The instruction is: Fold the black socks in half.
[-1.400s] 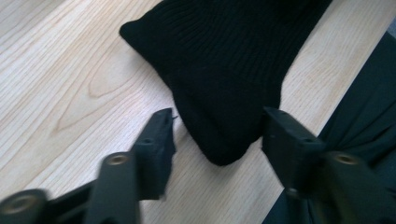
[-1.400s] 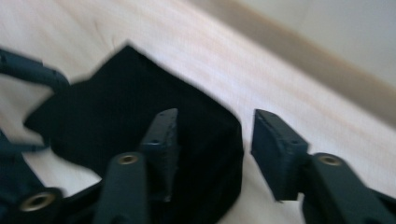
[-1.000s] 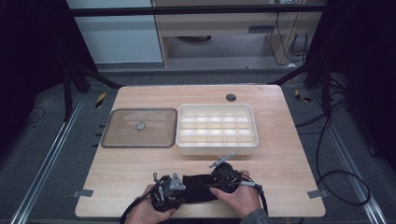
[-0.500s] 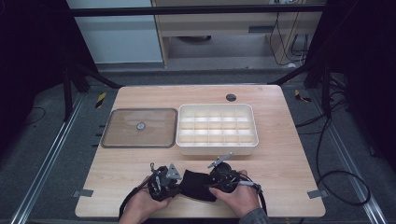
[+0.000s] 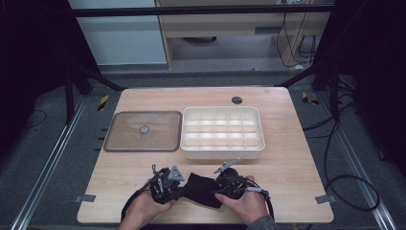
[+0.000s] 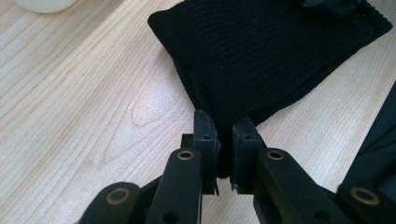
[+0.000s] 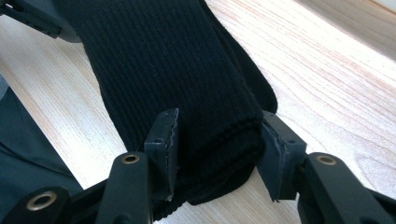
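Both tongs are gripping one black knitted cloth (image 5: 201,188) that is lying on the near edge of a light wooden table (image 5: 297,163), between the person's two hands. Left tongs (image 6: 225,135) are pinching a thin fold of the cloth's edge, with the jaws pressed nearly together and only a sliver of fabric between them. Right tongs (image 7: 215,140) are holding a thicker, ribbed bundle at the cloth's other end, with the jaws standing wider apart because the fabric between them is bulky. In the high view the left tongs (image 5: 178,188) are sitting at the cloth's left side and the right tongs (image 5: 216,186) at its right side, each one being held by a hand coming in from the bottom edge, with a dark cable trailing from each. The cloth is resting flat on the wood, folded into a compact shape, and it is spanning the short gap between the two tools. Beyond it, toward the middle of the table, a white tray (image 5: 221,152) divided into many small compartments is standing, near the cloth but not touching it. Just beside the tray's left wall, a clear flat lid (image 5: 124,134) with a small round knob at its centre is lying on the table. A small dark round hole (image 5: 236,100) is showing in the table beyond the tray.
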The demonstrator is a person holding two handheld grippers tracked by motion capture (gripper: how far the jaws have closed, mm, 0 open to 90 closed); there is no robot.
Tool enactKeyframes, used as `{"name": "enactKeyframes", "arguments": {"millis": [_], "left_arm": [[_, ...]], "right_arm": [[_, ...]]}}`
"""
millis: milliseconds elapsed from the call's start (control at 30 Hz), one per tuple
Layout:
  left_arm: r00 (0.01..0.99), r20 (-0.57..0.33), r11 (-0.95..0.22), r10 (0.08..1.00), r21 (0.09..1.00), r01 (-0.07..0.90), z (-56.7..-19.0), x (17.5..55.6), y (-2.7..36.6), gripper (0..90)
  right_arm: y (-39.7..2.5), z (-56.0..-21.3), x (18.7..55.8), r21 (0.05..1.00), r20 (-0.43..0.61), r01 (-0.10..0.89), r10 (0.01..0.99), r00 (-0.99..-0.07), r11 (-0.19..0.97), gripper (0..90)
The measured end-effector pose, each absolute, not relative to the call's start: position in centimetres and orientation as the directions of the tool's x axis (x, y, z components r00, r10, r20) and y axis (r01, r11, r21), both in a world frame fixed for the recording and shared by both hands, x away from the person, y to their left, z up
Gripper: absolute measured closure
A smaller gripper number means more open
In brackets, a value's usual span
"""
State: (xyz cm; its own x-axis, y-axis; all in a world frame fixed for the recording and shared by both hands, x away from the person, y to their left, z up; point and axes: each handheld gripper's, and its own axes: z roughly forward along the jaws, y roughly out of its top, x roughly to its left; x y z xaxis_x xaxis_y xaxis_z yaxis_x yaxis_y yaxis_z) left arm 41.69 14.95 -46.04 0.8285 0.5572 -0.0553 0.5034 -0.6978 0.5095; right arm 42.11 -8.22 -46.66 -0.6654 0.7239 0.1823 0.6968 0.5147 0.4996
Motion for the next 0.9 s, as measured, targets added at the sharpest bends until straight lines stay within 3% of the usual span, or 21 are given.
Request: {"name": "enactKeyframes", "arguments": {"millis": [900], "left_arm": [[0.855,-0.044,-0.693,0.517,0.564,0.448,-43.1,40.7,14.0,83.1]], "right_arm": [[-7.7,-47.0,42.2,0.500,0.190,0.700,0.723,-0.664,0.511,59.0]]}}
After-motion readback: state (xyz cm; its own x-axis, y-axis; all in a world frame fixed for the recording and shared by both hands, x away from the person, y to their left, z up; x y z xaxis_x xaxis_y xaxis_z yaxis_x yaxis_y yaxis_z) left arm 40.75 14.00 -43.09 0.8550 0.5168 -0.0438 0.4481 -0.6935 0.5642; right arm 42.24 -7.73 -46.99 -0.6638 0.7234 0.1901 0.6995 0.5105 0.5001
